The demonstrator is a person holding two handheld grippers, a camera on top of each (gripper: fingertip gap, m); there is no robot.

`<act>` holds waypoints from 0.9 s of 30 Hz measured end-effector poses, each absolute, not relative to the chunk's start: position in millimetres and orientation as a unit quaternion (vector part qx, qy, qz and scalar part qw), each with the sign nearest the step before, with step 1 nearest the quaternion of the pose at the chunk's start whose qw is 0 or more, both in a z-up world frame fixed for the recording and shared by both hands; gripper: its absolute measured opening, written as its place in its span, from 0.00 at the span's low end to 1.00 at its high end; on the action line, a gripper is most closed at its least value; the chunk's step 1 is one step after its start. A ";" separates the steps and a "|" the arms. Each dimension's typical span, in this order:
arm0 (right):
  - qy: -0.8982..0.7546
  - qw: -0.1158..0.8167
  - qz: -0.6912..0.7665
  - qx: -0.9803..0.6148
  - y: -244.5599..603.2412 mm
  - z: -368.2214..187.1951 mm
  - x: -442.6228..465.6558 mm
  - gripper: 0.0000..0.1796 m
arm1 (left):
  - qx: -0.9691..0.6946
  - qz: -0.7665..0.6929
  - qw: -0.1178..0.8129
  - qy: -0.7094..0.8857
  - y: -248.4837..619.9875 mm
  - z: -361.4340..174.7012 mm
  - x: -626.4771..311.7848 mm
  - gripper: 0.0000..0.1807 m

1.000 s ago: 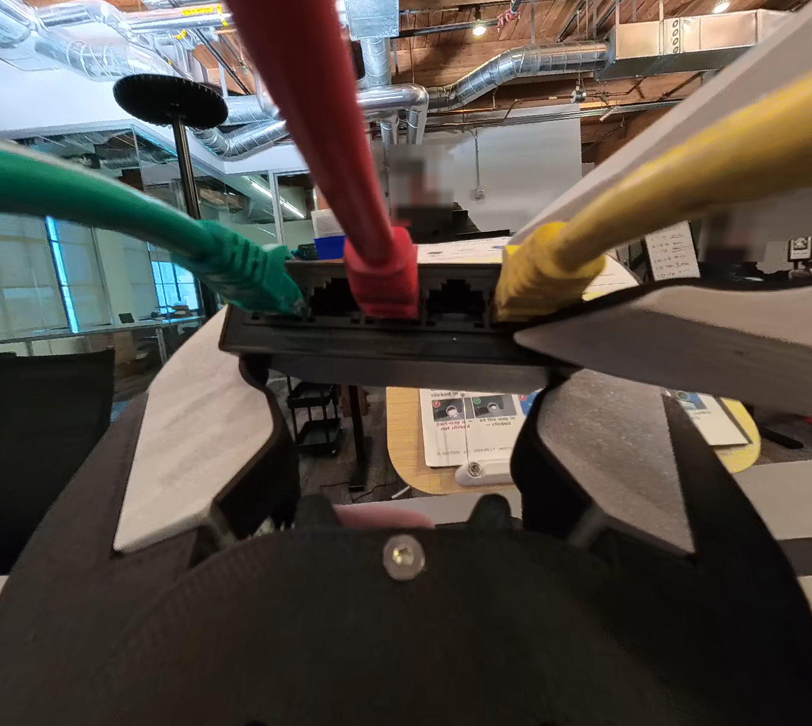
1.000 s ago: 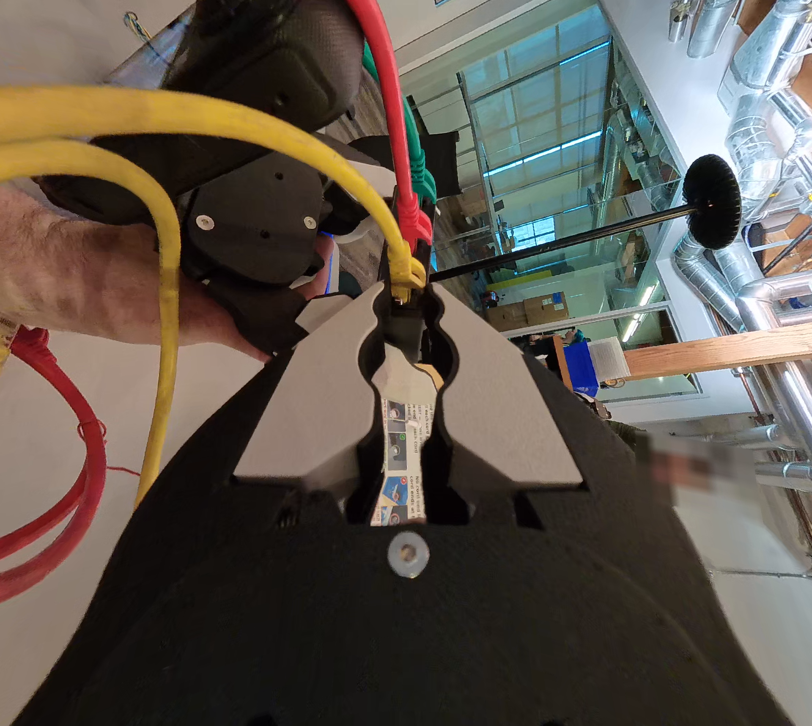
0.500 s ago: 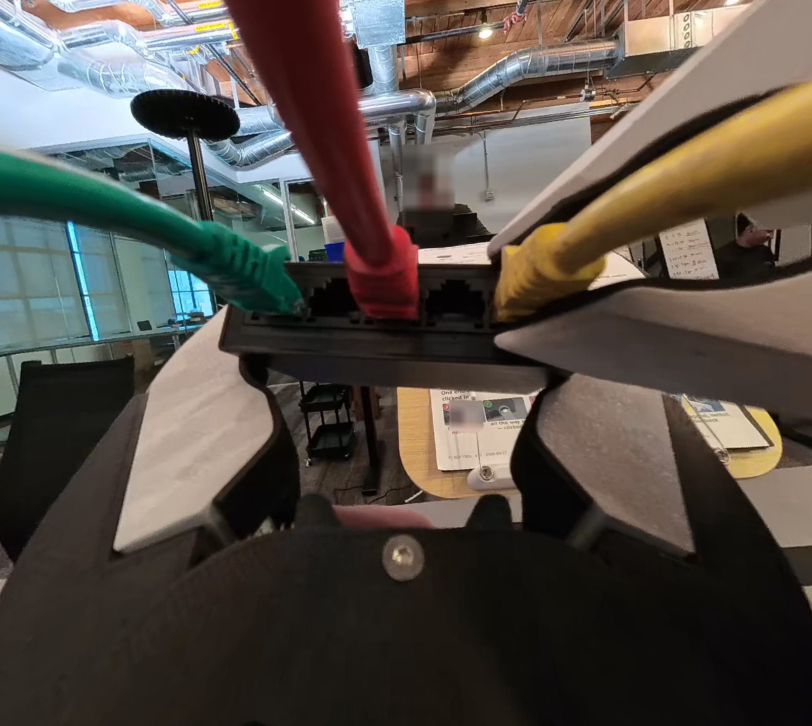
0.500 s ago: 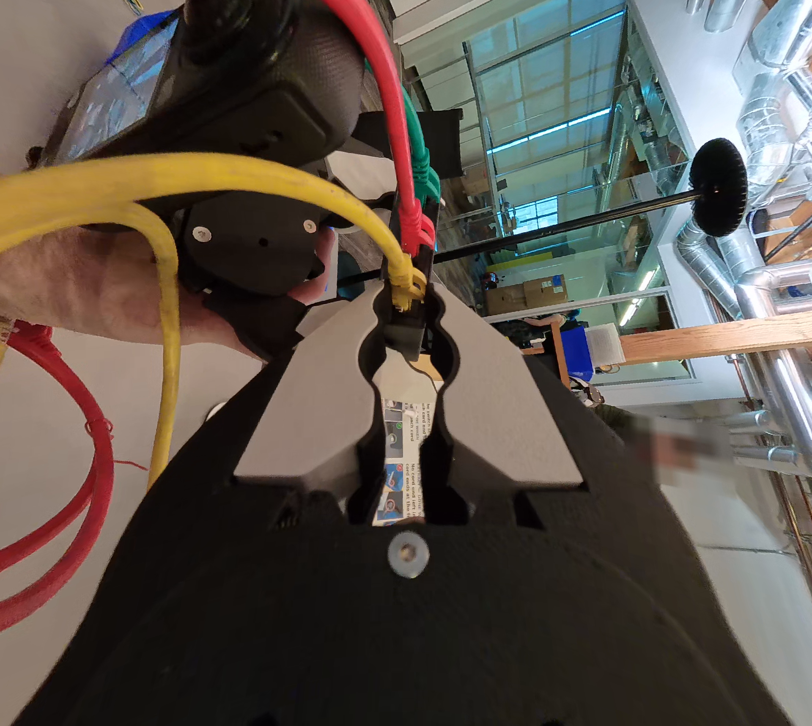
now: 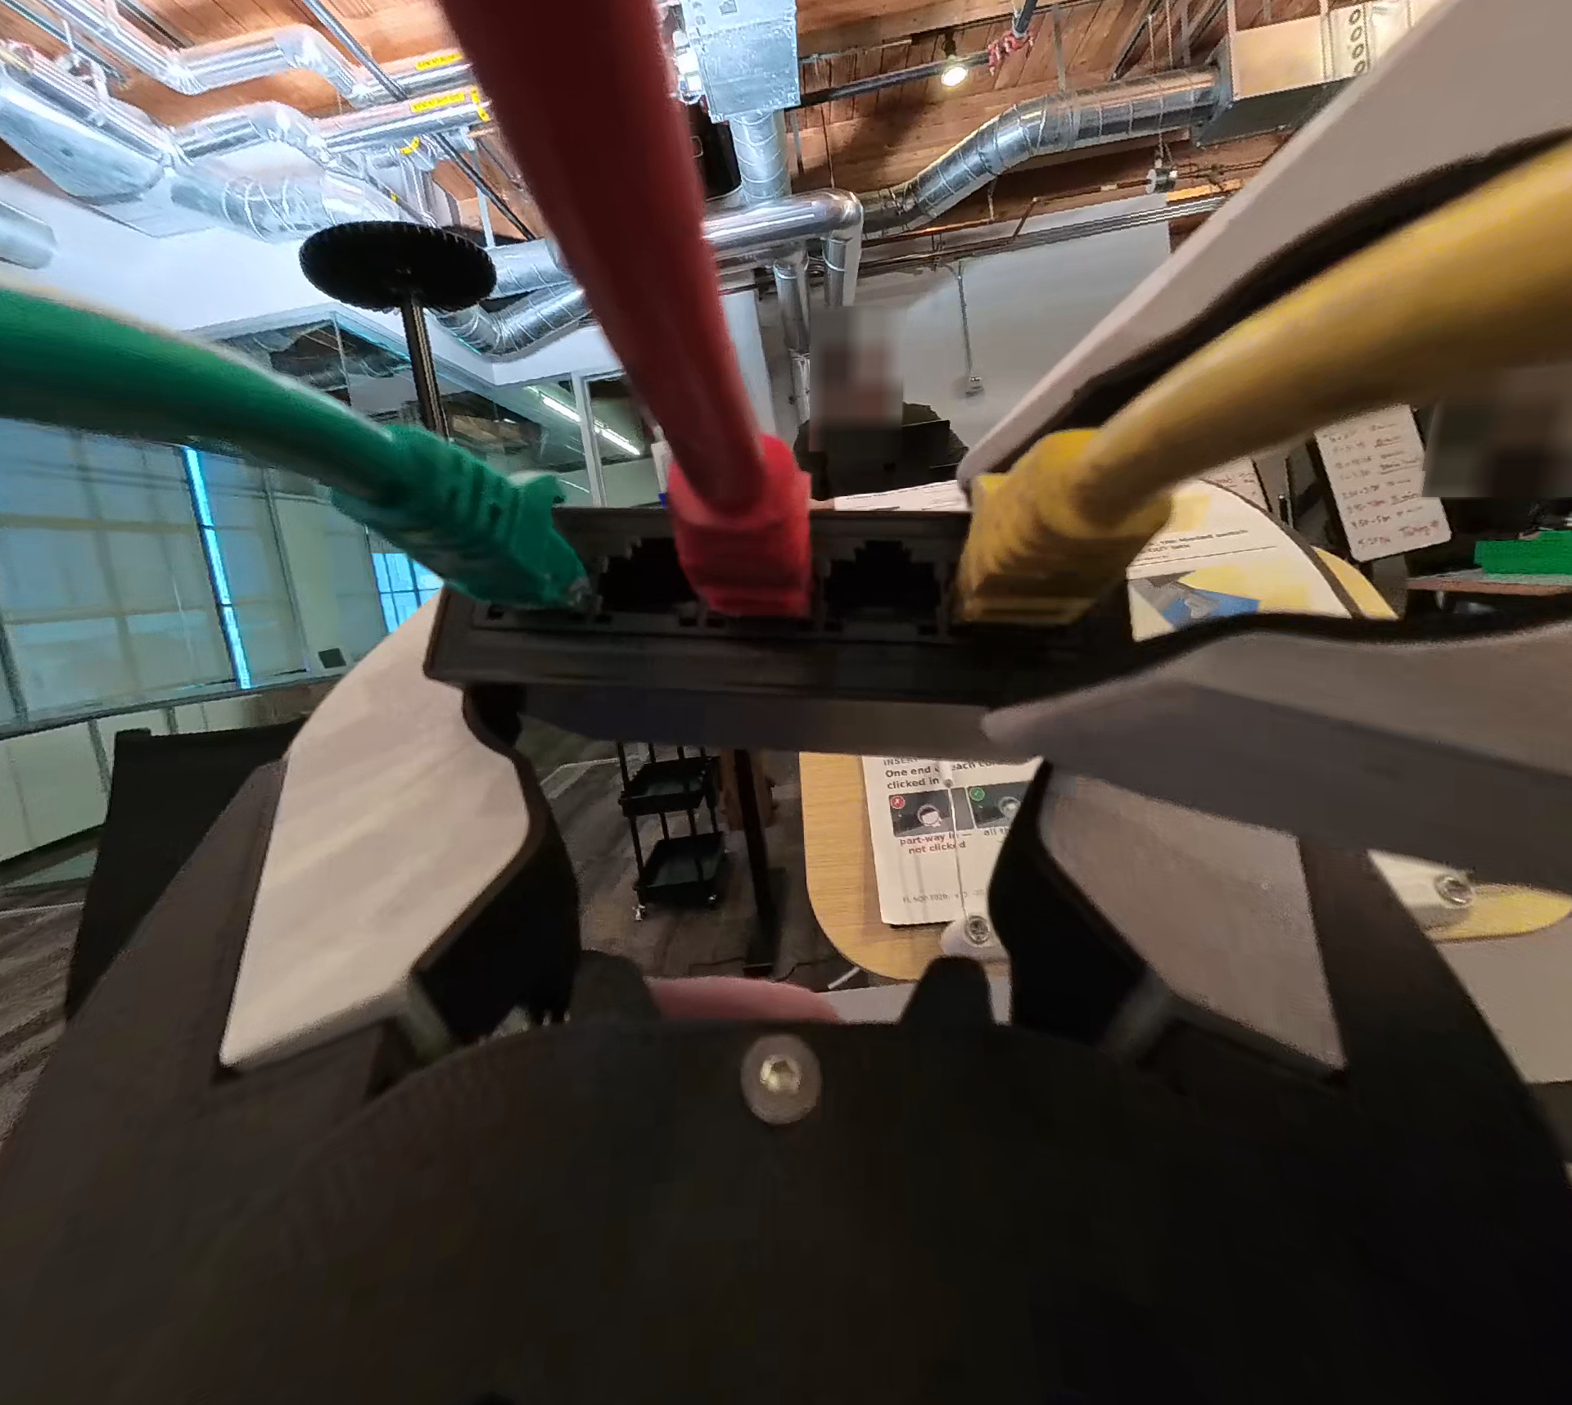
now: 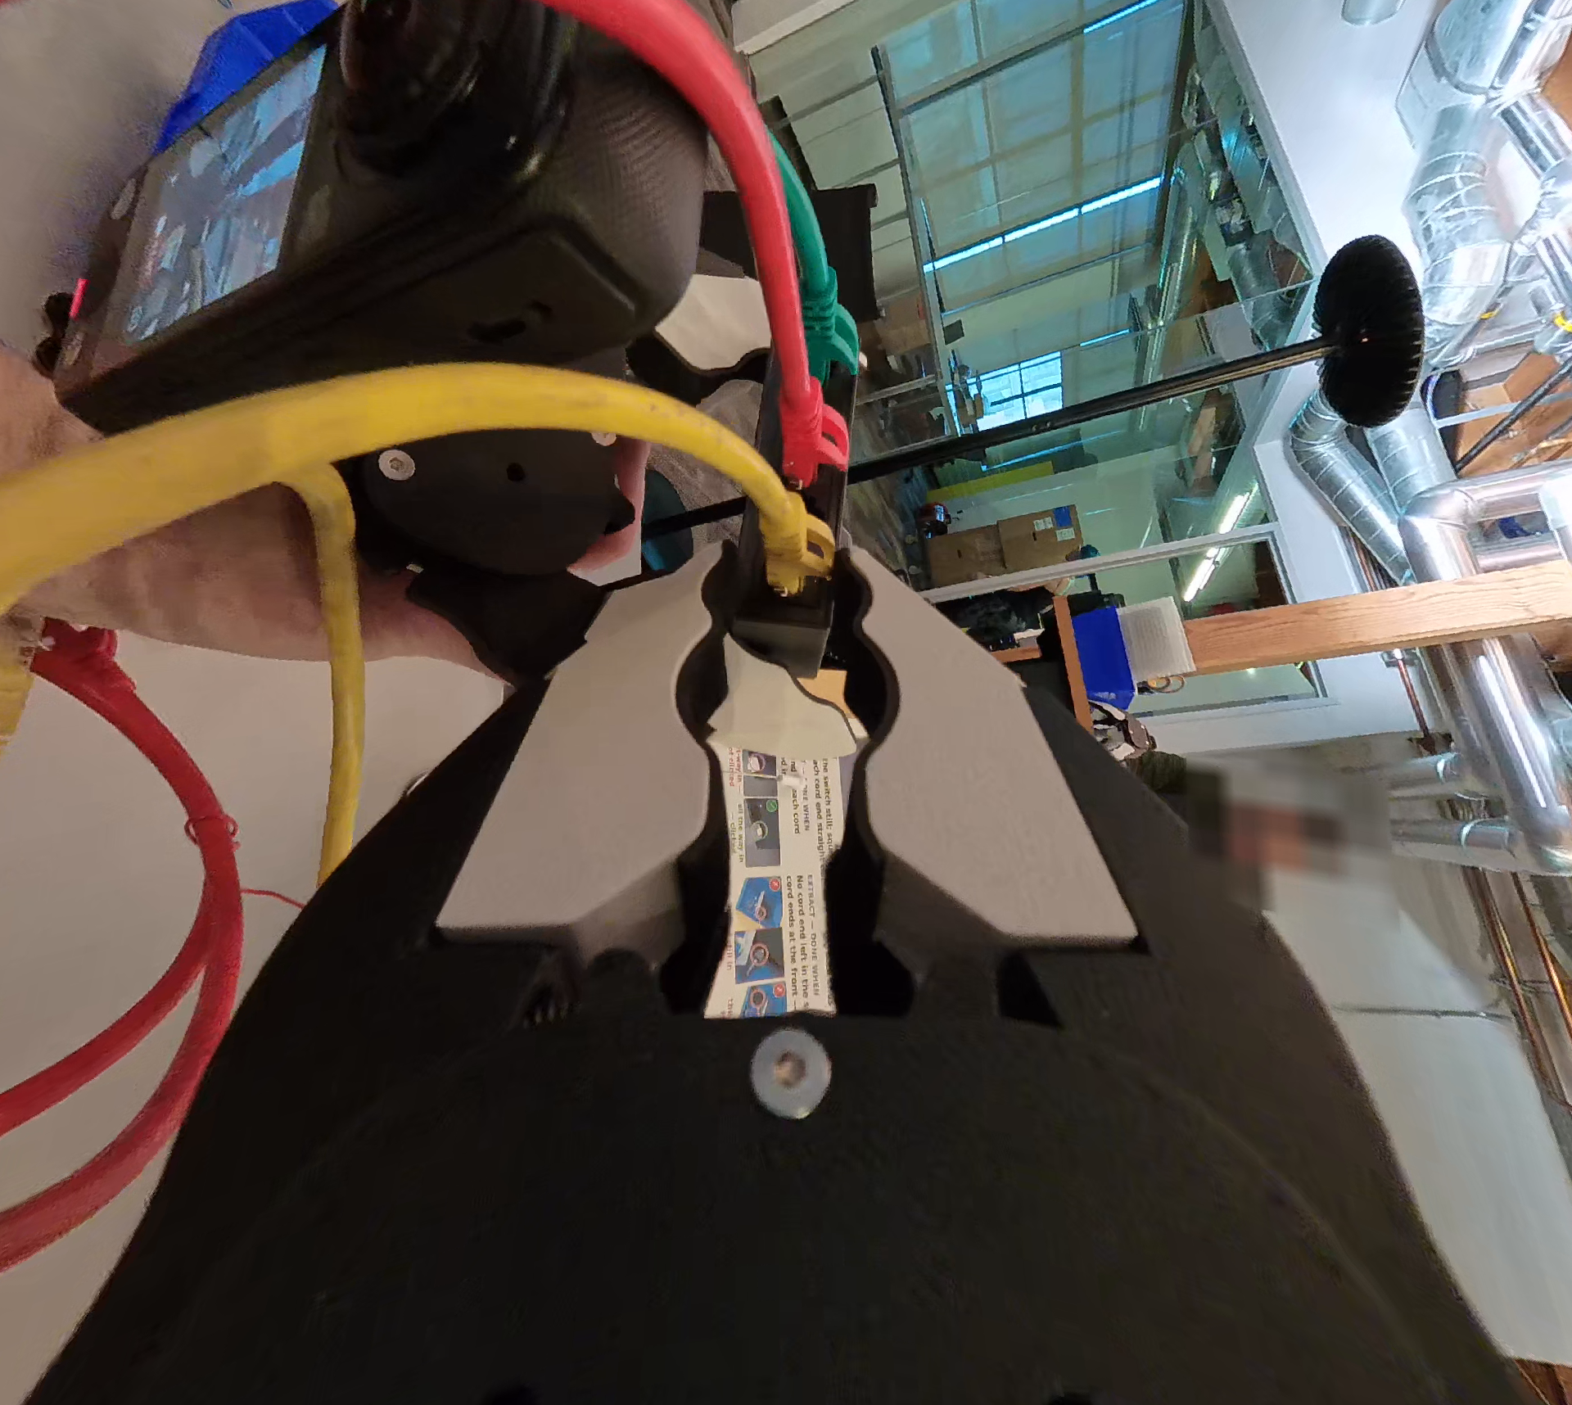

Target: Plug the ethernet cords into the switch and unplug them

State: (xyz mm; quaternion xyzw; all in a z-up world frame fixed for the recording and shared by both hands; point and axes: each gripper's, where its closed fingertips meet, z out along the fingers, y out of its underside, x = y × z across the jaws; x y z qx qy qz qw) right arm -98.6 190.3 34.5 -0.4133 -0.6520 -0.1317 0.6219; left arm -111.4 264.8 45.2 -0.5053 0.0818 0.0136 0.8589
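The left gripper [image 5: 748,692] is clamping the black switch [image 5: 723,675] across its width and holding it up in the air, port row facing the camera, with the wooden ceiling and ducts showing behind it. Three cords are sitting in the ports: the green plug [image 5: 485,539] at the left end, the red plug [image 5: 740,547] in the middle and the yellow plug [image 5: 1038,547] at the right end, with an open port on either side of the red one. The right gripper [image 6: 787,598] is reaching in from the side, its fingers [image 5: 1276,718] closing around the switch's end at the yellow plug [image 6: 795,543]; whether they are pinching the plug boot itself or only the housing corner is hard to tell. Judging by this, the unplugging half is getting under way with yellow first. The next move is probably calling for a squeeze on the plug's latch tab and a straight pull out along the port's axis, while the left gripper is bracing the switch against that pull
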 end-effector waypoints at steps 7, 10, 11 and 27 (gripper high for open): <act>-0.649 0.627 -0.137 -0.408 190.3 37.2 -97.3 0.08 | -0.506 0.004 0.859 0.078 264.4 45.4 -110.7 0.69; -0.652 0.623 -0.142 -0.408 190.5 36.1 -99.0 0.08 | -0.506 0.008 0.859 0.077 264.4 45.6 -111.2 0.69; -0.652 0.621 -0.147 -0.410 191.4 35.8 -98.7 0.08 | -0.507 0.011 0.858 0.078 265.1 44.9 -111.2 0.69; -0.658 0.617 -0.115 -0.415 187.4 40.8 -101.1 0.07 | -0.492 0.049 0.866 0.076 258.3 52.6 -117.4 0.69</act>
